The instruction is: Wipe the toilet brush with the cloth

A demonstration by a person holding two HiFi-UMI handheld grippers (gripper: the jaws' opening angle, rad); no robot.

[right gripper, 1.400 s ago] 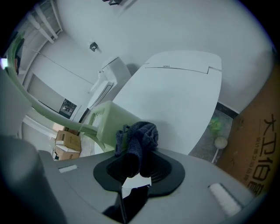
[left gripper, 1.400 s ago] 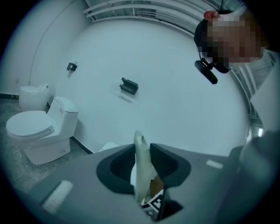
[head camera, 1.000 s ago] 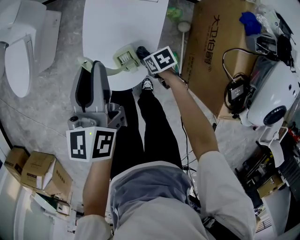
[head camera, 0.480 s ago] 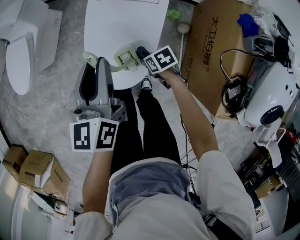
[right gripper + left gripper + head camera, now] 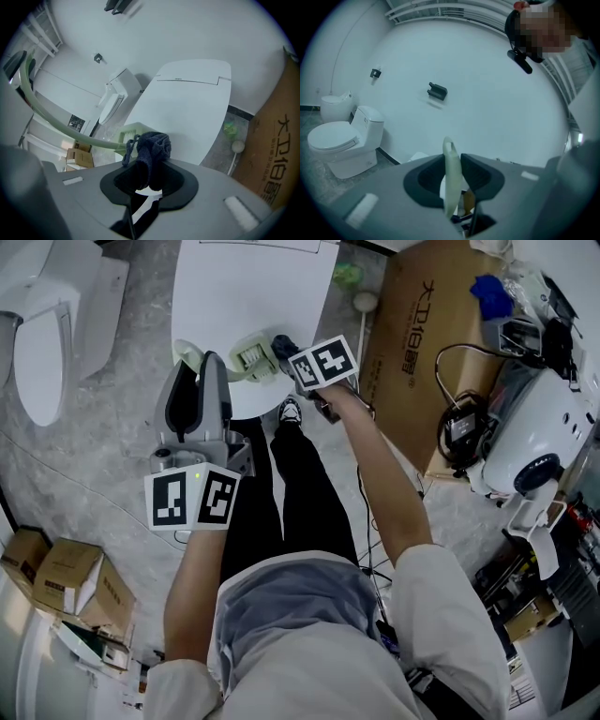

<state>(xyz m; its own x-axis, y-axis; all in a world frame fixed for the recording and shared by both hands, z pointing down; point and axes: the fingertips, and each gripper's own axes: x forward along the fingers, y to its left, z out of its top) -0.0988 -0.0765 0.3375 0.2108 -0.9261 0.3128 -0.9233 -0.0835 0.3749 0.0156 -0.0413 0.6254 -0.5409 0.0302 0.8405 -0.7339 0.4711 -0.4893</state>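
Note:
The toilet brush is pale green, and its flat head lies over the near edge of a white oval panel. My left gripper is shut on the far end of its thin handle, which stands upright between the jaws. My right gripper is shut on a dark blue cloth. The bunched cloth sits right against the brush head. In the right gripper view the curved handle runs off to the left.
A white toilet stands at the far left on the grey floor. A large cardboard box is to the right, with a white machine and cables beyond it. Small boxes lie at lower left. The person's legs are below the panel.
My left gripper has moved forward toward the white panel with the handle in it. The right gripper and its cloth have stayed by the brush head.

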